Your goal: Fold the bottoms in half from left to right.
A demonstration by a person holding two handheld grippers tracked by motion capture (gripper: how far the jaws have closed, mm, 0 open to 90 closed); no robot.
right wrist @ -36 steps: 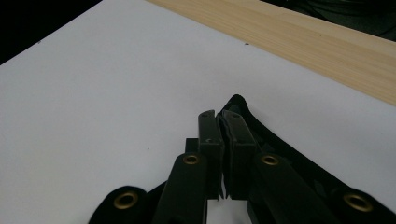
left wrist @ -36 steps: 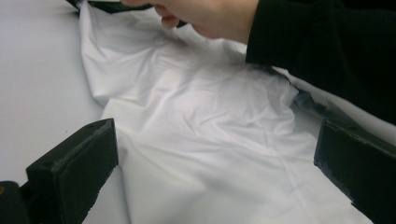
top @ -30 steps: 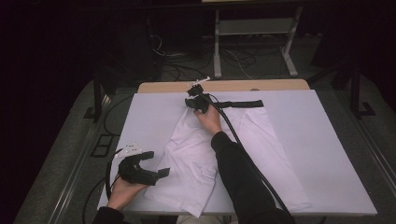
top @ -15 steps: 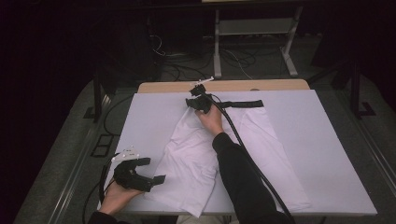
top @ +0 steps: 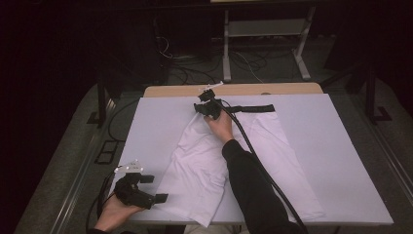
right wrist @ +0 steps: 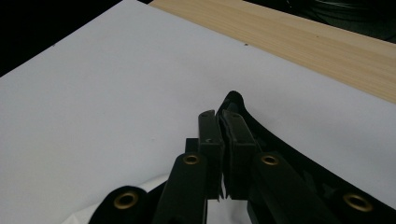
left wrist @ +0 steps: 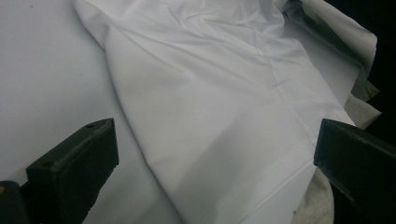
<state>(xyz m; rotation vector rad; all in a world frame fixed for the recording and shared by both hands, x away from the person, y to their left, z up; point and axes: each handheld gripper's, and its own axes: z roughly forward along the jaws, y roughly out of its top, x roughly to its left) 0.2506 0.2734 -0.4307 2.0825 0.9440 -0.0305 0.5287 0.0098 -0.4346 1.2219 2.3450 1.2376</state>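
Observation:
A white pair of trousers (top: pixel 195 165) with a black waistband (top: pixel 253 108) lies spread on the white table cover (top: pixel 341 161), legs toward the near edge. My right gripper (top: pixel 205 106) is at the far end of the garment, shut on the left tip of the waistband (right wrist: pixel 233 100); the jaws are pressed together on the black fabric in the right gripper view (right wrist: pixel 223 126). My left gripper (top: pixel 155 188) rests near the front left corner, open, beside the hem of the left trouser leg. In the left gripper view its jaws stand wide apart (left wrist: pixel 215 158), with white cloth (left wrist: pixel 224 93) lying ahead between them.
A bare wooden strip of the table (top: pixel 272 89) runs along the far edge. Behind it stand a metal-legged stand (top: pixel 263 29) and floor cables (top: pixel 170 53). The right gripper's cable (top: pixel 253 151) trails over the person's dark sleeve (top: pixel 248 185).
My left gripper has slid a little toward the near edge of the table, staying open. The right gripper has held still on the waistband.

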